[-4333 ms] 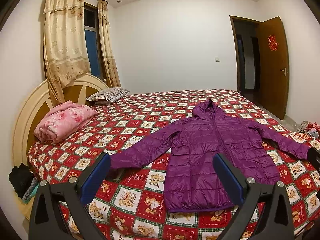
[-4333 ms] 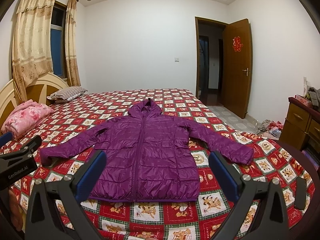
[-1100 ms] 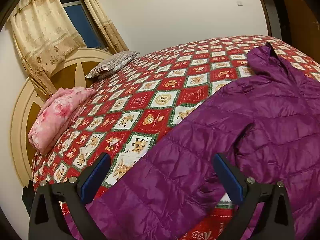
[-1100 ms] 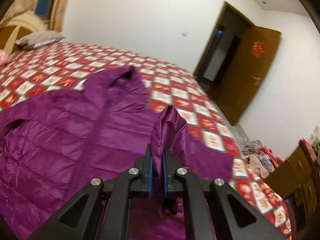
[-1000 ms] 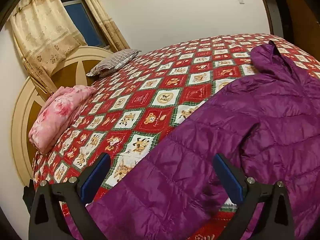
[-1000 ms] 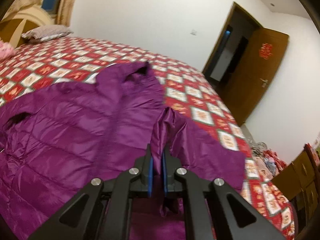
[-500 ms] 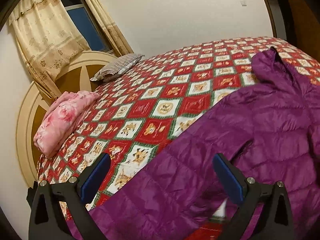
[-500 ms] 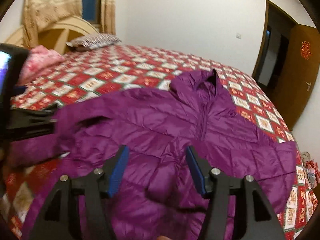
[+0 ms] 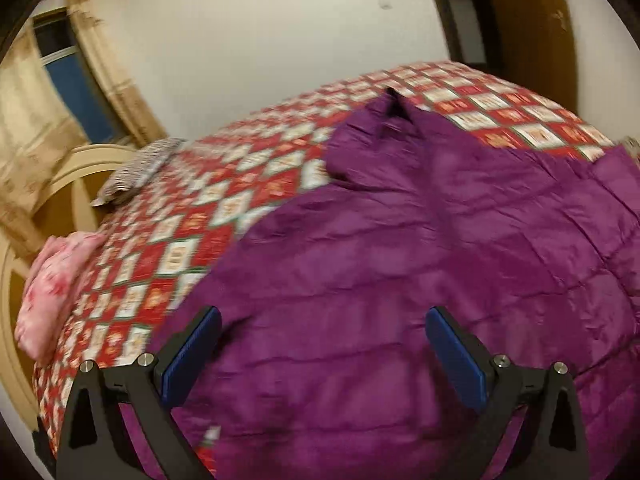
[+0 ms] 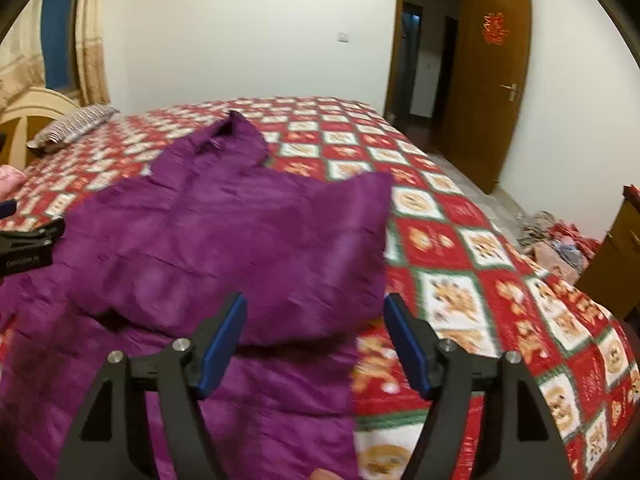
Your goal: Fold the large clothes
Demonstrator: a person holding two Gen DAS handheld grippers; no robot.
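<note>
A purple hooded puffer jacket (image 9: 400, 264) lies face up on the bed, its hood pointing to the far side. In the right wrist view its right sleeve (image 10: 320, 240) lies folded across the chest of the jacket (image 10: 180, 232). My right gripper (image 10: 314, 336) hovers just above that sleeve; its jaws are opening and nothing is between them. My left gripper (image 9: 322, 344) stands open above the jacket's left side, holding nothing. The left gripper's black body (image 10: 28, 248) shows at the left edge of the right wrist view.
The bed has a red and white patterned quilt (image 10: 460, 264). A pink folded blanket (image 9: 52, 288) and a striped pillow (image 9: 136, 168) lie by the cream headboard. A wooden door (image 10: 488, 80) stands open at the right; clothes (image 10: 556, 236) lie on the floor beside a dresser (image 10: 616, 264).
The right gripper let go of the sleeve, which now lies across the jacket's chest, and drew back toward the right. The left gripper swung right over the jacket.
</note>
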